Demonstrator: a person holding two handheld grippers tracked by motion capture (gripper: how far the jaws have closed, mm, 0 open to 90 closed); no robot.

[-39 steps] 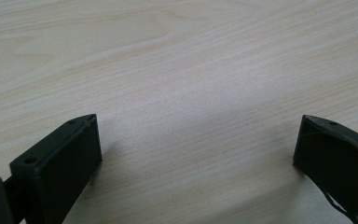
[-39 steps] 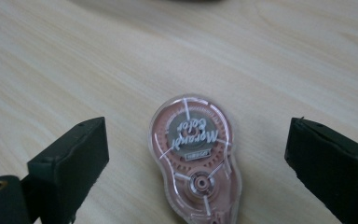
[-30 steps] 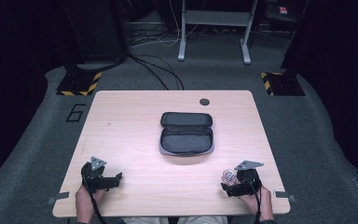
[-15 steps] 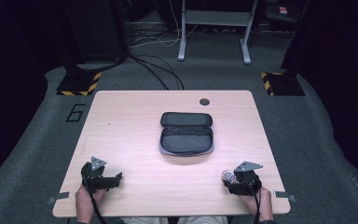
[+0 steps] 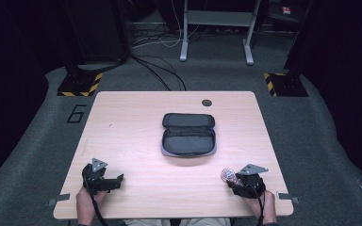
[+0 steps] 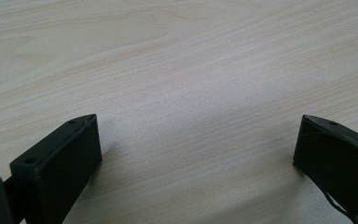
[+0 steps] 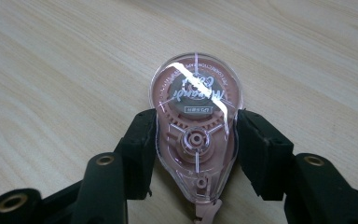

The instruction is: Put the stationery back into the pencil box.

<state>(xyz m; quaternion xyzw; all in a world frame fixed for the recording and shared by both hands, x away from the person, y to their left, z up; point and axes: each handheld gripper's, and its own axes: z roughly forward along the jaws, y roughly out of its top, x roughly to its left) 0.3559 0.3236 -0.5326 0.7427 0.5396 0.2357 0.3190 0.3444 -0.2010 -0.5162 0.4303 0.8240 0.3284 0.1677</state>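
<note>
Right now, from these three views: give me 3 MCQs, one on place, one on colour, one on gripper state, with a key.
1. Where does the open pouch lie?
A. mid-table
B. left near corner
C. on the floor

2. What colour is the correction tape dispenser?
A. solid blue
B. clear over pink
C. yellow

3. How is the left gripper?
A. shut on the pouch
B. shut on the dispenser
C. open, holding nothing

Key: 1 A, the high view shows it mid-table. 2 B, the right gripper clamps a clear shell over pink gears. 3 C, bare wood shows between its spread jaws.

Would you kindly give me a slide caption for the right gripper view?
Right gripper clamps a clear pink correction tape dispenser by its sides above the wooden table.
</note>
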